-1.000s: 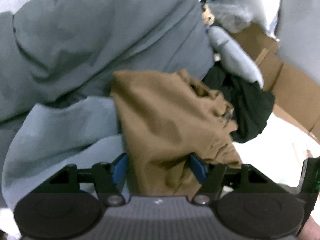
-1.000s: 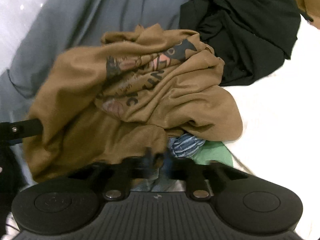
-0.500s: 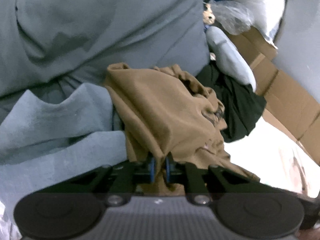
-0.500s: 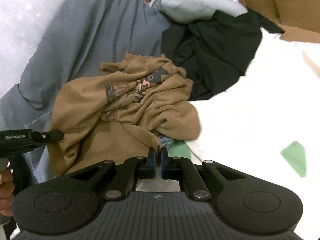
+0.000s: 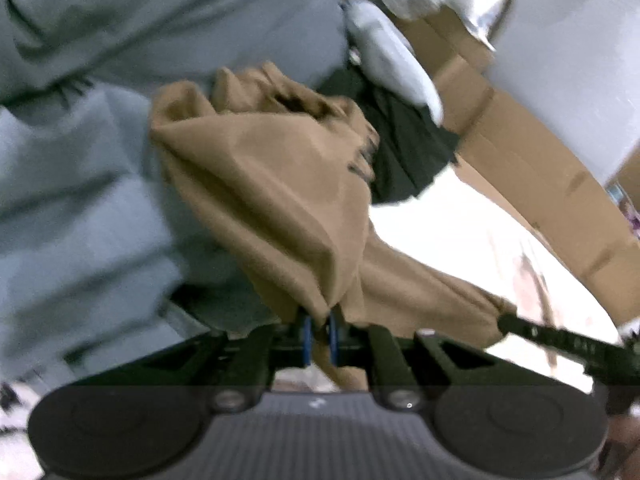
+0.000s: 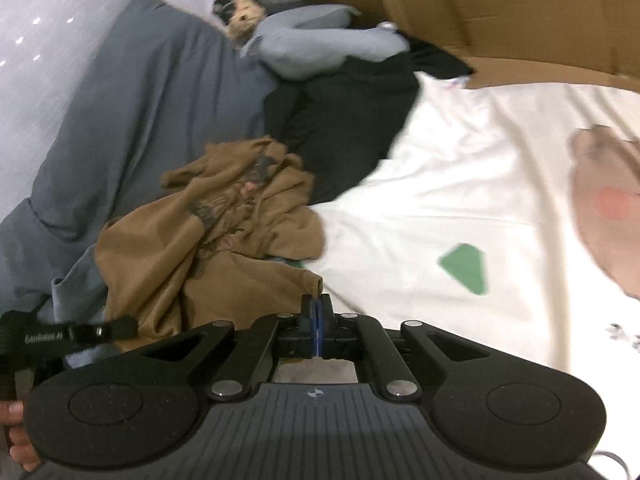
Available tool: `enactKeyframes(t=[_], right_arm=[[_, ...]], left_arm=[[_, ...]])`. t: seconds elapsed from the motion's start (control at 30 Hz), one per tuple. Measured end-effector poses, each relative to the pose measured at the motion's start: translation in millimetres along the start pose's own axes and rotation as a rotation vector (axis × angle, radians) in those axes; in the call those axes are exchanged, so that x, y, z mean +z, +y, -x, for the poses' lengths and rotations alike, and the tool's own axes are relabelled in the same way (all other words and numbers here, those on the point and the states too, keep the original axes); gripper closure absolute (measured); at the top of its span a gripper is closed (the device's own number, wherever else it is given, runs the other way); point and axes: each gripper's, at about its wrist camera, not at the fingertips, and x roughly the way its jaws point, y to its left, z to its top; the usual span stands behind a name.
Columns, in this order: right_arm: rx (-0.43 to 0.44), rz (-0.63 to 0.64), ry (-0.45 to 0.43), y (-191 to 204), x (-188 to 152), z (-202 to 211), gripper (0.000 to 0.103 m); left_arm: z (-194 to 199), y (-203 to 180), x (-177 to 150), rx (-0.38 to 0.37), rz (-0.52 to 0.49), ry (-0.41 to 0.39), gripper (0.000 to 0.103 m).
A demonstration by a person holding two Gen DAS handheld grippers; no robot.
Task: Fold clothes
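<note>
A crumpled brown T-shirt (image 5: 272, 184) with a dark print (image 6: 224, 248) lies on the bed between a grey blanket and a black garment. My left gripper (image 5: 318, 336) is shut on a fold of its plain side, the cloth bunched between the blue pads. In the right wrist view my right gripper (image 6: 316, 320) is shut on a hem corner of the same shirt, low over the white sheet. The shirt stretches between the two grippers. Each gripper shows in the other's view: the right gripper (image 5: 504, 320) at the lower right, the left gripper (image 6: 128, 326) at the lower left.
A grey blanket (image 6: 140, 100) covers the left side, with a light blue garment (image 5: 80, 220) on it. A black garment (image 6: 344, 132) and a grey-blue bundle (image 6: 320, 48) lie behind the shirt. Cardboard boxes (image 6: 500, 12) line the far edge. The white sheet (image 6: 460, 184) bears a green patch (image 6: 464, 266).
My left gripper went from open around the shirt to shut on it. Both grippers pulled back, the right one rising and drawing away, and the shirt is now drawn out between them.
</note>
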Motion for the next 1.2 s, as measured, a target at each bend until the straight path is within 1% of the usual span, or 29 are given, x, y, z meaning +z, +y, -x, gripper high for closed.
enactKeyframes(t=[0.03,0.1,0.13,0.17,0.2,0.23,0.27,0.37,0.47,0.57,0.63,0.67,0.77,0.8,0.83,0.87,0.9,1.03,1.07,1.1,1.2], right_arm=[[-0.017,-0.008,-0.002,-6,-1,6,0.103],[-0.051,-0.035,-0.003,-18,-3,16,0.103],[-0.067,-0.053,-0.004,-25,-4,20,0.103],[-0.081,-0.067,-0.005,-31,-6,24,0.103],[-0.096,-0.072,-0.007,-36,-7,29,0.103],[-0.112,-0.077,-0.009,-41,-8,34,0.103],[-0.128,-0.081,-0.01,-45,-9,38,0.103],[-0.179,-0.092,-0.013,-58,-12,50,0.103],[-0.22,-0.102,-0.007,-71,-16,58,0.103],[-0.259,-0.107,0.006,-81,-19,60,0.103],[-0.272,-0.105,0.039,-86,-19,55,0.103],[-0.284,-0.074,0.054,-85,-19,53,0.103],[-0.324,0.031,0.095,-81,-19,45,0.099],[-0.321,0.058,0.103,-81,-18,44,0.096],[-0.321,0.074,0.106,-82,-17,43,0.09],[-0.334,0.093,0.105,-83,-15,42,0.073],[-0.345,0.112,0.102,-83,-13,42,0.059],[-0.309,0.183,0.105,-87,0,31,0.052],[-0.296,0.198,0.114,-87,3,26,0.048],[-0.287,0.217,0.121,-87,6,23,0.046],[-0.261,0.302,0.15,-85,13,6,0.043]], left_arm=[[-2,-3,-4,-0.014,-0.011,0.022,0.091],[-3,-6,-8,-0.012,-0.027,0.051,0.082],[-2,-6,-9,0.002,-0.038,0.057,0.07],[0,-6,-9,0.015,-0.048,0.047,0.059],[2,-5,-9,0.028,-0.057,0.035,0.054],[5,-3,-7,0.042,-0.063,0.019,0.044],[7,-2,-6,0.054,-0.067,0.008,0.038],[5,3,-1,0.106,-0.088,-0.021,0.035],[-5,3,2,0.135,-0.125,-0.036,0.034],[-25,-4,-1,0.148,-0.182,-0.037,0.033],[-39,-8,-3,0.165,-0.232,-0.04,0.031],[-43,-9,-6,0.171,-0.246,-0.041,0.029],[-62,-5,-10,0.176,-0.273,-0.014,0.029],[-67,-4,-11,0.173,-0.283,-0.005,0.029],[-71,-3,-12,0.17,-0.29,-0.003,0.029],[-75,-2,-12,0.166,-0.296,0.0,0.029],[-79,0,-12,0.167,-0.294,0.0,0.029],[-91,5,-8,0.168,-0.288,0.001,0.029],[-93,5,-7,0.169,-0.289,-0.001,0.029],[-95,6,-5,0.164,-0.289,0.001,0.028],[-100,10,-2,0.135,-0.268,0.007,0.027]])
